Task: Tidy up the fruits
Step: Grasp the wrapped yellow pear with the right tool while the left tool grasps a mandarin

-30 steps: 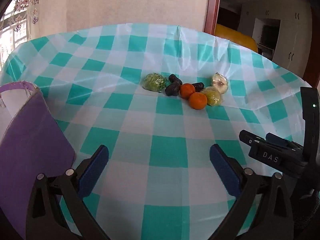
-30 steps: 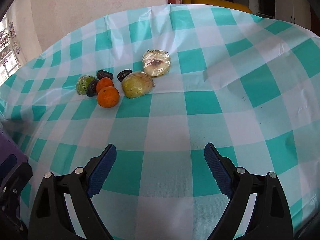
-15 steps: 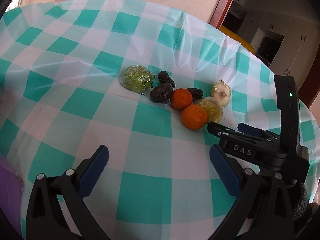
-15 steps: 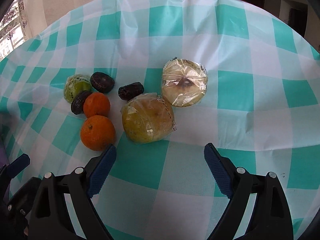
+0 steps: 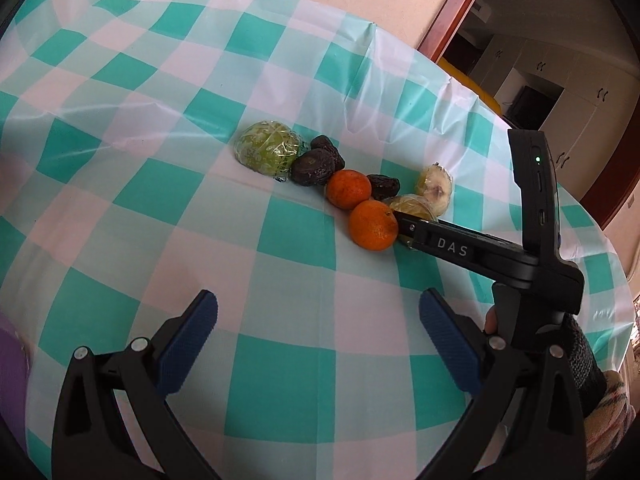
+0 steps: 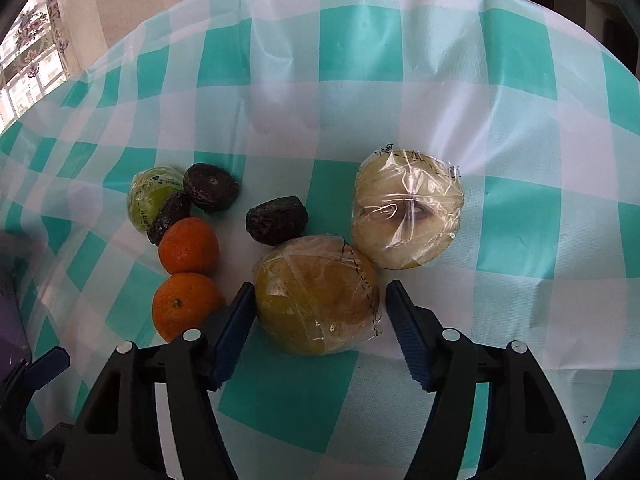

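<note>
the right gripper had just been closing around the wrapped yellow fruit half, pads beside it, contact unclear. its long axis ran across the jaws. the left gripper stood spread, empty.

Glossy checked plastic cloth over the bench; clear, crinkled cling film around the yellow fruit; matt, pebbled orange; wrinkled dark dates.

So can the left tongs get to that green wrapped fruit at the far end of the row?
Probably yes. The left tongs stand open over bare tablecloth, and nothing lies between them and the green wrapped fruit. The right tongs are busy at the other end, around the yellowish wrapped fruit.
</note>
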`<state>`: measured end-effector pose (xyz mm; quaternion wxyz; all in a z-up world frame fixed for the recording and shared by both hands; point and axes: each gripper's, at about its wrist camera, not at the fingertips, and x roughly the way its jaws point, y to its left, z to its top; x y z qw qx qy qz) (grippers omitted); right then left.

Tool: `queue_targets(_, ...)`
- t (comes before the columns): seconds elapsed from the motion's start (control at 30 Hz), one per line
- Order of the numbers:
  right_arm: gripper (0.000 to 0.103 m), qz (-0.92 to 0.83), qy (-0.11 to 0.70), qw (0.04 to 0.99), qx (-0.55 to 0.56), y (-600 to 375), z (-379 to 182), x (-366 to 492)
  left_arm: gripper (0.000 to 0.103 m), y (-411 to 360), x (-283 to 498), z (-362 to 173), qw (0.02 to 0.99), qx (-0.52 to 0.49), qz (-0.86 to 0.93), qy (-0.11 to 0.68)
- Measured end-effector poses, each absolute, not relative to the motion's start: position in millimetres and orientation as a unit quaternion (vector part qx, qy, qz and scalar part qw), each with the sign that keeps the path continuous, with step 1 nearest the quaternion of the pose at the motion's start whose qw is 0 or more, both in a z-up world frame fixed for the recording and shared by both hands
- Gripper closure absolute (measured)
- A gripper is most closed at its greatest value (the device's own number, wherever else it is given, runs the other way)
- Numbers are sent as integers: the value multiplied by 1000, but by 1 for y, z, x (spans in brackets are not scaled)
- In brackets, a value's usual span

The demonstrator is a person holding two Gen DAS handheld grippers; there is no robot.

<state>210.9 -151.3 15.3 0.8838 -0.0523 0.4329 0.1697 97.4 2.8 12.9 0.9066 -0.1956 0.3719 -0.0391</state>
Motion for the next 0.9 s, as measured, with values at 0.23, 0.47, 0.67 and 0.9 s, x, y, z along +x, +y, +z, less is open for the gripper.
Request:
queue_targets(0.23, 42, 144, 437, 888, -24, -181, 17, 179, 2, -3, 107, 9, 900, -184, -39, 394)
queue_targets(0.47, 26, 137, 443, 882, -81, -175, 12, 174, 2, -14, 112, 10, 901, -152, -41, 403)
queue_targets(0.67, 44, 110, 430, 894, -59, -183, 14, 165, 2, -28, 141, 9, 898, -144, -32, 415)
queue_targets(0.9, 43, 125, 411, 888, 166, -258, 12, 168, 2, -55, 188, 9, 898, -125, -16, 422)
